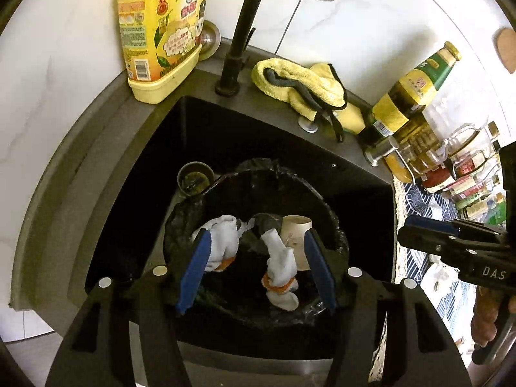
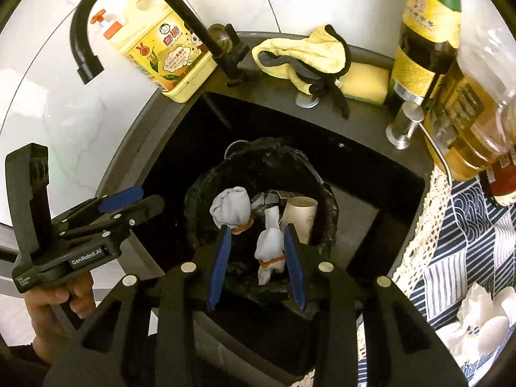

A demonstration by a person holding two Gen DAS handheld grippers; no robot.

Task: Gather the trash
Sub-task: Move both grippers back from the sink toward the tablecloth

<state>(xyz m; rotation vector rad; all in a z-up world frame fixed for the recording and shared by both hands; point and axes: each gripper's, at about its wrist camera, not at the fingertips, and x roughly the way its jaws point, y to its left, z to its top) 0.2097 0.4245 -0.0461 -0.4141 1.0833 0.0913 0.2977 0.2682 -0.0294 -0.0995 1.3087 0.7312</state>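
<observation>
A bin lined with a black bag (image 1: 325,213) (image 2: 200,193) stands in the dark sink (image 1: 209,129) (image 2: 371,174). Inside lie two white socks with orange bands (image 1: 225,242) (image 1: 280,267) (image 2: 232,206) (image 2: 269,245) and a paper cup (image 1: 295,235) (image 2: 301,214). My left gripper (image 1: 256,269) is open and empty above the bin; it also shows in the right wrist view (image 2: 129,200). My right gripper (image 2: 256,266) is open and empty above the bin; in the left wrist view (image 1: 419,229) it sits at the right. Crumpled white tissues (image 2: 480,319) lie on the patterned cloth.
A black faucet (image 1: 238,42) (image 2: 145,3), a yellow detergent jug (image 1: 161,32) (image 2: 161,51), a yellow cloth (image 1: 303,87) (image 2: 306,54) and sponge (image 2: 364,84) sit on the sink rim. Bottles (image 1: 409,96) (image 2: 429,32) crowd the right counter on a blue patterned cloth (image 2: 467,225).
</observation>
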